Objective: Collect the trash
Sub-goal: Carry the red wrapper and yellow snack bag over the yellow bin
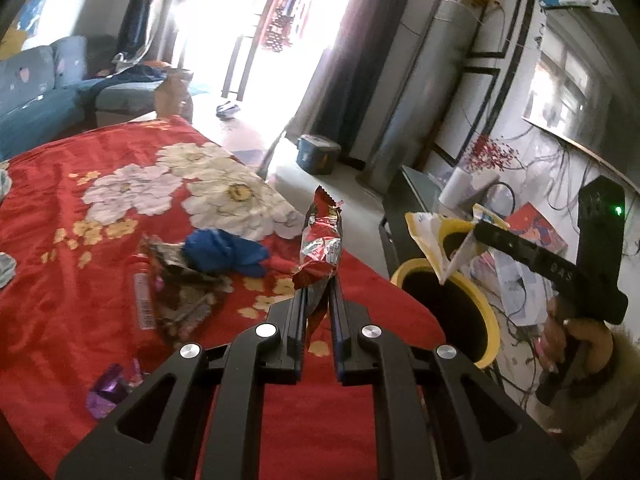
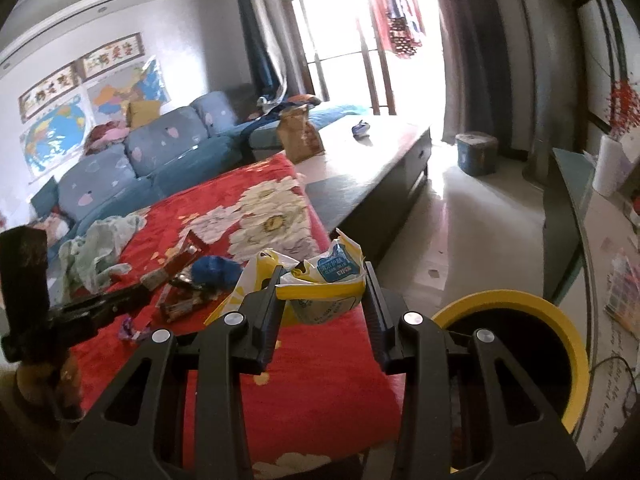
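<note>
**Kid:** What do you have in your left tongs point(image 1: 319, 280)?

**Me:** A red and silver wrapper point(image 1: 321, 240). My left tongs are squeezed almost closed on its bottom end, and it sticks straight up above the red flower blanket point(image 1: 100, 208).

**Kid:** And the right tongs point(image 2: 323, 280)?

**Me:** They hold a crumpled yellow and white bag point(image 2: 320, 280) with a blue label. The two fingers sit apart, one on each side of it. From my left camera I see that bag hanging just above the bin.

**Kid:** Where is the bin?

**Me:** The yellow-rimmed bin point(image 2: 576, 344) stands on the floor, right beside the edge of the blanket. It is dark inside.

**Kid:** Is more trash there?

**Me:** Yes. A blue crumpled thing point(image 1: 224, 252) lies on the blanket. A dark shiny wrapper point(image 1: 180, 284) touches it on the near side. A small purple wrapper point(image 1: 108, 392) lies closer to me, apart from the others. A pale green cloth point(image 2: 96, 252) sits farther back, near the blue sofa point(image 2: 160, 152).

**Kid:** Anything else?

**Me:** A brown paper bag point(image 2: 298, 132) stands on the dark low surface point(image 2: 380, 168) past the blanket.
</note>
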The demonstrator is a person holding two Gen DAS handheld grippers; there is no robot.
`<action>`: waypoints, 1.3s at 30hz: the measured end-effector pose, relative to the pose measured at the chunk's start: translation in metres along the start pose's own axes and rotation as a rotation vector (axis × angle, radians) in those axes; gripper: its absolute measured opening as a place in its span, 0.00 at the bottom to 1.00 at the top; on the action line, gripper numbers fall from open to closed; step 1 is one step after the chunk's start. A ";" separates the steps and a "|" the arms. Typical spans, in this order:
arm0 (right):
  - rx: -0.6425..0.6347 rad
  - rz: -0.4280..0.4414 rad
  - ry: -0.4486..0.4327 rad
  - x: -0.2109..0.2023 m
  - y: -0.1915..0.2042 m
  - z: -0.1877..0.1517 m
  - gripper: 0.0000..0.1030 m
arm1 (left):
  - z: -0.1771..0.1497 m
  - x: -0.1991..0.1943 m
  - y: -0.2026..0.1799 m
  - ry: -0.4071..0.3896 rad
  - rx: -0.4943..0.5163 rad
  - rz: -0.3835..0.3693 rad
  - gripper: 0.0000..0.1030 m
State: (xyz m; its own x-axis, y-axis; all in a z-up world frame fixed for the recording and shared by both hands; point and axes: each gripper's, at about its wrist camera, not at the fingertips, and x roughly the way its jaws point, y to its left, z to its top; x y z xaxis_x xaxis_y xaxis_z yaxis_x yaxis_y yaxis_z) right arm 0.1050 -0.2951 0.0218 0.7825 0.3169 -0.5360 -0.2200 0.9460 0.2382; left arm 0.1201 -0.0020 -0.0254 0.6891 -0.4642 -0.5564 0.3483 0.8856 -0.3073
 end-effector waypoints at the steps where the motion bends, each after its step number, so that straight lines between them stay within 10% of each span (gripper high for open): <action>1: 0.006 -0.008 -0.002 -0.001 -0.003 0.000 0.29 | 0.000 0.001 -0.004 0.003 0.008 -0.005 0.10; 39: 0.262 -0.269 -0.060 -0.041 -0.131 -0.017 0.29 | -0.026 0.083 -0.129 0.154 0.210 -0.201 0.10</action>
State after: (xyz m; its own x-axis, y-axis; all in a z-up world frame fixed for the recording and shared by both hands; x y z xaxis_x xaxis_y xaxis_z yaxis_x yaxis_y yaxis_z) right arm 0.0922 -0.4311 -0.0016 0.8264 0.0475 -0.5610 0.1483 0.9429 0.2984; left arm 0.1156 -0.1553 -0.0521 0.4944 -0.6132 -0.6161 0.6024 0.7527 -0.2658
